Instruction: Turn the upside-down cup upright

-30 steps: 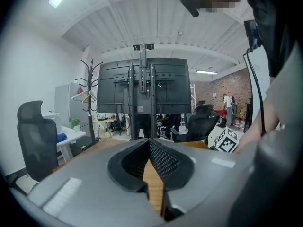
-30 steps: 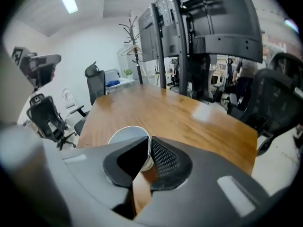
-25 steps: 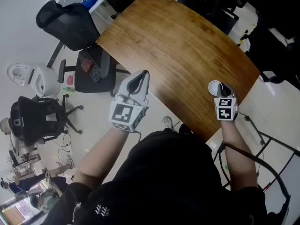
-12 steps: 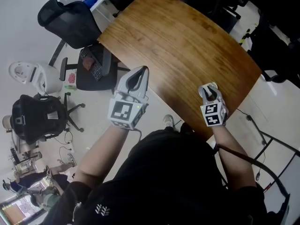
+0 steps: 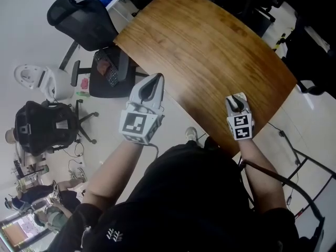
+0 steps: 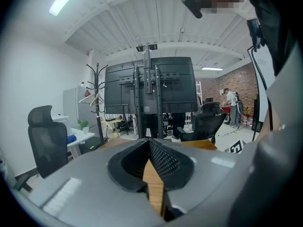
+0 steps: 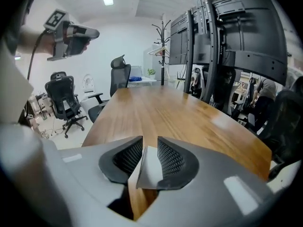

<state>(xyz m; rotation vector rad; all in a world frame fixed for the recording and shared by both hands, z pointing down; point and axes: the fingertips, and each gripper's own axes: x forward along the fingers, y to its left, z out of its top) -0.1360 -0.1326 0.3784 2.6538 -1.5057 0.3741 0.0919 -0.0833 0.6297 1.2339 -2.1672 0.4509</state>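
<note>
A small white cup (image 5: pixel 241 95) stands on the wooden table (image 5: pixel 210 51) close to its near right edge, mostly hidden under my right gripper (image 5: pixel 237 101). In the right gripper view a piece of the cup's white wall (image 7: pixel 149 168) sits between the jaws. It leans on the right pad (image 7: pixel 171 159), and wood shows between it and the left pad. These jaws have just been opening, so the right gripper (image 7: pixel 147 148) is open around the wall. My left gripper (image 5: pixel 157 81) hangs off the table's near left edge with tips together and nothing held; it also shows as a left gripper (image 7: pixel 71 33) raised at the upper left.
Black office chairs (image 5: pixel 79 20) stand on the floor left of the table, one chair seat (image 5: pixel 107 72) carrying a keyboard. A tall monitor stand (image 7: pixel 222 37) rises at the table's far side. The tabletop (image 7: pixel 161 112) stretches bare ahead of the right gripper.
My right gripper moved left along the table's near edge and now covers the cup. Its jaws have parted. The left gripper has barely moved.
</note>
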